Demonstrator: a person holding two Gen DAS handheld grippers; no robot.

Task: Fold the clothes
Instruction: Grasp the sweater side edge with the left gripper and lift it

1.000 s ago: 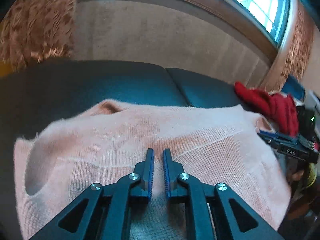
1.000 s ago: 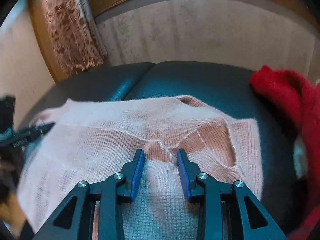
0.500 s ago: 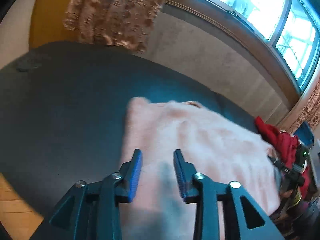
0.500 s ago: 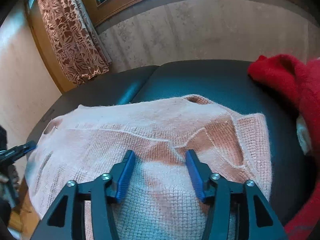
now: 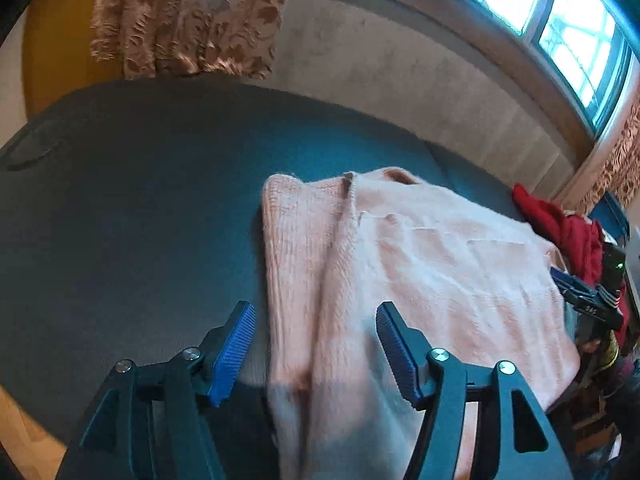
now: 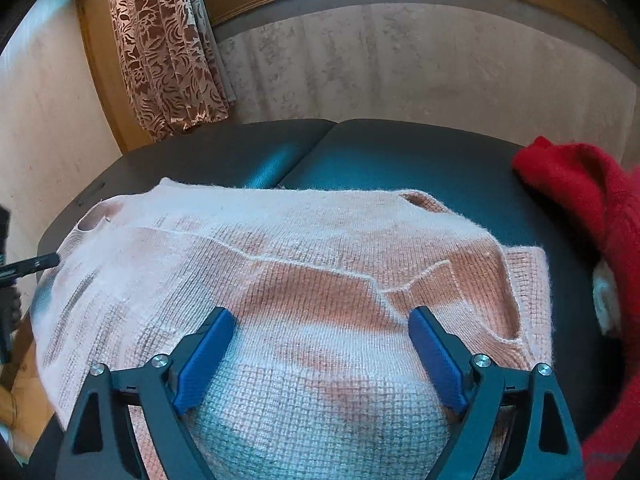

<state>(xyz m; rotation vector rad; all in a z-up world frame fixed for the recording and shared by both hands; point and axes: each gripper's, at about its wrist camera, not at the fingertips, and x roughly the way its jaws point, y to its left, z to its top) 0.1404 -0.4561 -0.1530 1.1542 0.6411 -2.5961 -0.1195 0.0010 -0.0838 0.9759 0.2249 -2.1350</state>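
Note:
A pale pink knitted sweater (image 5: 432, 264) lies folded on a dark padded table (image 5: 132, 216); it also shows in the right wrist view (image 6: 304, 264). My left gripper (image 5: 314, 344) is open and empty above the sweater's left folded edge. My right gripper (image 6: 320, 352) is open and empty above the sweater's near side. The right gripper's tip (image 5: 580, 300) shows at the far right of the left wrist view. The left gripper's tip (image 6: 30, 266) shows at the left edge of the right wrist view.
A red garment (image 6: 592, 208) lies on the table to the right of the sweater, also in the left wrist view (image 5: 568, 228). A wall, a patterned curtain (image 6: 164, 44) and a window (image 5: 560, 12) stand behind the table. Wooden floor (image 5: 28, 428) shows past the table's near left edge.
Both grippers have opened wide and let go of the sweater. The left gripper has swung left to the sweater's left edge. The right gripper has drawn back slightly.

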